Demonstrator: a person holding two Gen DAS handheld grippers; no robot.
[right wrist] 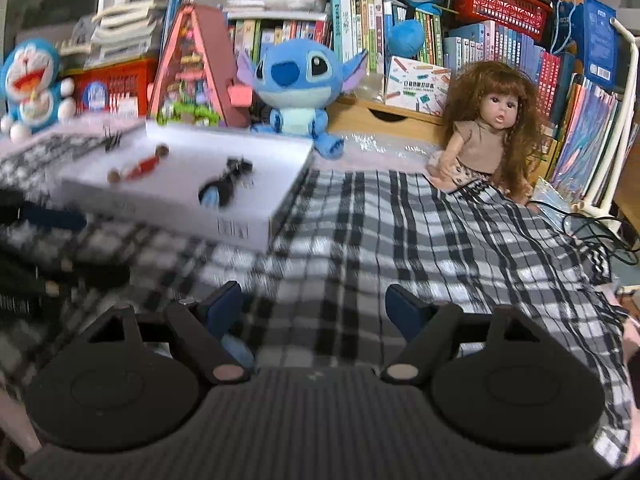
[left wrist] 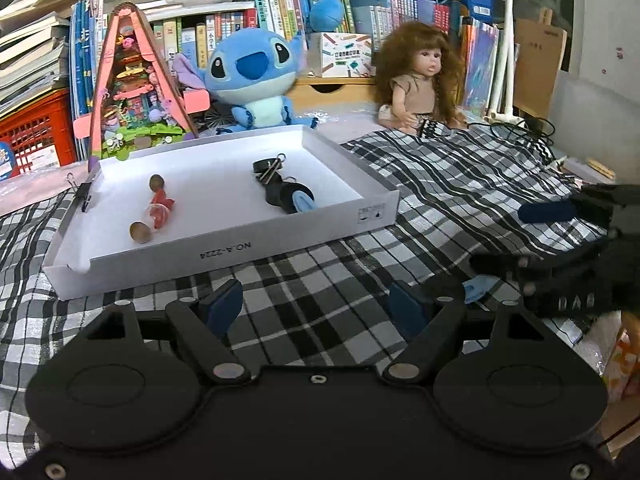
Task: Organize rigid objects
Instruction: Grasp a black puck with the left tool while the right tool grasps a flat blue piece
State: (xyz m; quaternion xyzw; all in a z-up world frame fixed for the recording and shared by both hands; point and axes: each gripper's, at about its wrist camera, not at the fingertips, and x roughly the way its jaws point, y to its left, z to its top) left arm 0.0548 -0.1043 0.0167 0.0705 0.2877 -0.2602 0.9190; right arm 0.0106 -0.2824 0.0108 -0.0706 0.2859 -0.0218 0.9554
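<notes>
Hovering over a checked cloth, the left hand-held gripper and right hand-held gripper both stand wide and empty; black binder clips in the white tray look light, stiff and slippery, best pinched across the body.

left gripper fingers apart, empty, over plaid cloth; white tray ahead holds binder clips.

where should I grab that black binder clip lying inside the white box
Grip the black binder clip across its folded black body, coming from above. Its wire handles look too thin to pinch, and the shallow white cardboard box's walls block a level approach.
</notes>
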